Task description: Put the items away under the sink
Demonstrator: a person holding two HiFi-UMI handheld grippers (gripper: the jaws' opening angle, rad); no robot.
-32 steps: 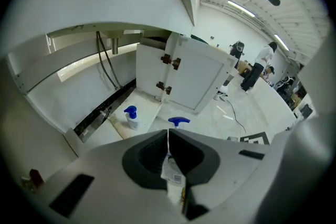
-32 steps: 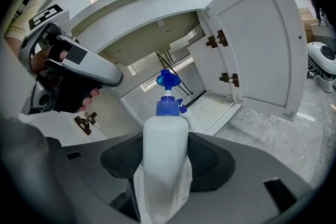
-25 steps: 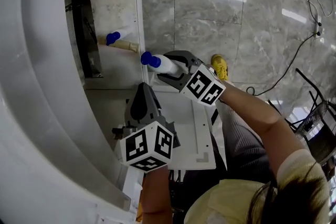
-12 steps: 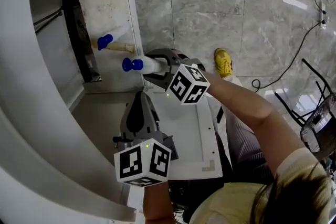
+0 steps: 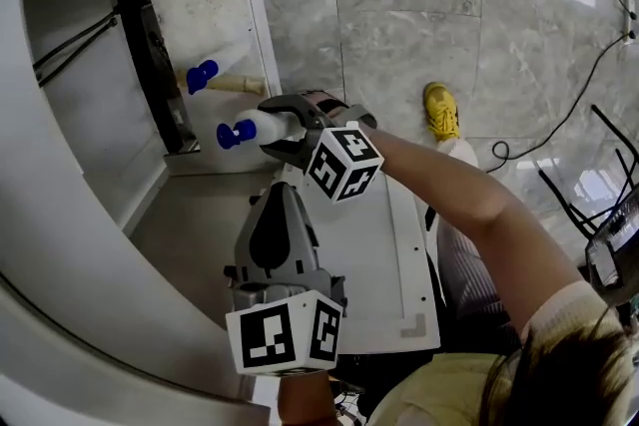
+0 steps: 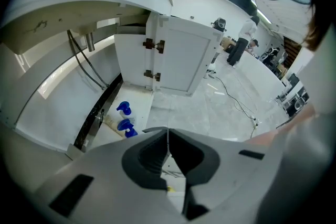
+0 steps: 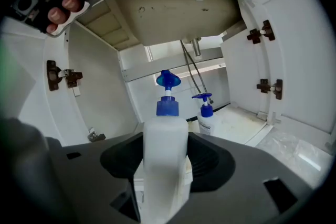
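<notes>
Pump bottle: white translucent body, blue pump head. It is clamped by the body between the jaws of the right gripper and stands upright in the right gripper view. It is at the open front of the sink cabinet, pump end toward the inside, and is not set down.

Second pump bottle: same blue head, already inside the cabinet. It stands on the cabinet floor, farther in than the held one and apart from it. Any print on either bottle is too small to read.

Sink basin: its underside roofs the cabinet, and a drain pipe with dark hoses hangs from it. The cabinet door is swung open, with two dark hinges on its edge.

Left gripper: jaws pressed together with nothing between them. It is outside the cabinet, in front of the opening.

The only patterns that can be made out are black-and-white square markers on each gripper's cube.

Yellow shoe and black cable: on the grey tile floor, well clear of the cabinet.
</notes>
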